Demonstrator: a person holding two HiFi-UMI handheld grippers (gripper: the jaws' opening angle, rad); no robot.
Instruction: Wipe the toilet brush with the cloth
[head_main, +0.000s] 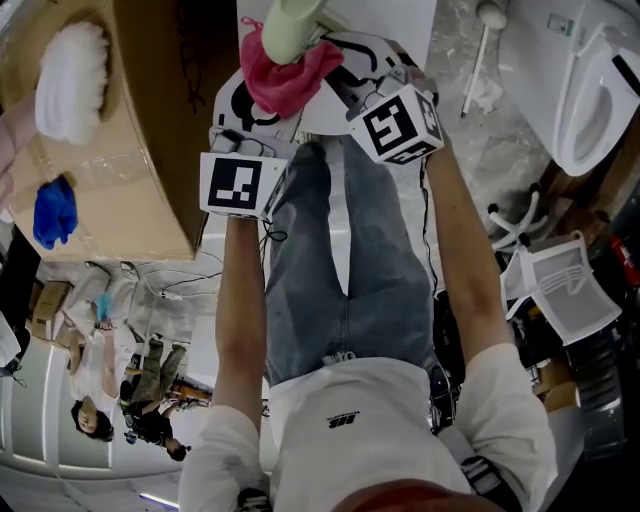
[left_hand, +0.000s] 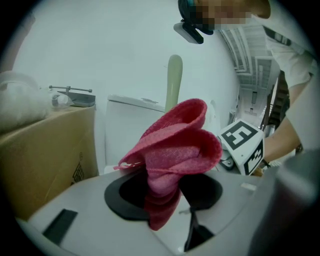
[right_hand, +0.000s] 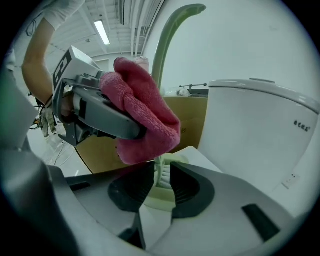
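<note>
**Cloth on the handle, right jaws slack around the brush**

The left gripper (left_hand: 162, 192) is clenched on the pink terry cloth (left_hand: 175, 145), which bunches up out of its black pads in thick folds. The gripper points forward and slightly down, bare left forearm (head_main: 240, 320) stretched straight out from the body. The wad sits up against the stem of the pale green plastic toilet brush (right_hand: 164, 50). The stem rises upright behind the cloth and curves over at its top.

On the other side, the right gripper (right_hand: 161, 182) tips down more steeply, its jaws parted. The brush's ribbed lower neck stands between them, flanked rather than squeezed, so the hold is released. Below the neck, a rounded pale green base (right_hand: 160, 200) shows between the jaws.

Both grippers meet ahead of the person's knees, marker cubes side by side in the head view. The white ceramic toilet tank (right_hand: 260, 125) stands just behind the brush, and a brown cardboard box (left_hand: 45, 150) sits to its left.
</note>
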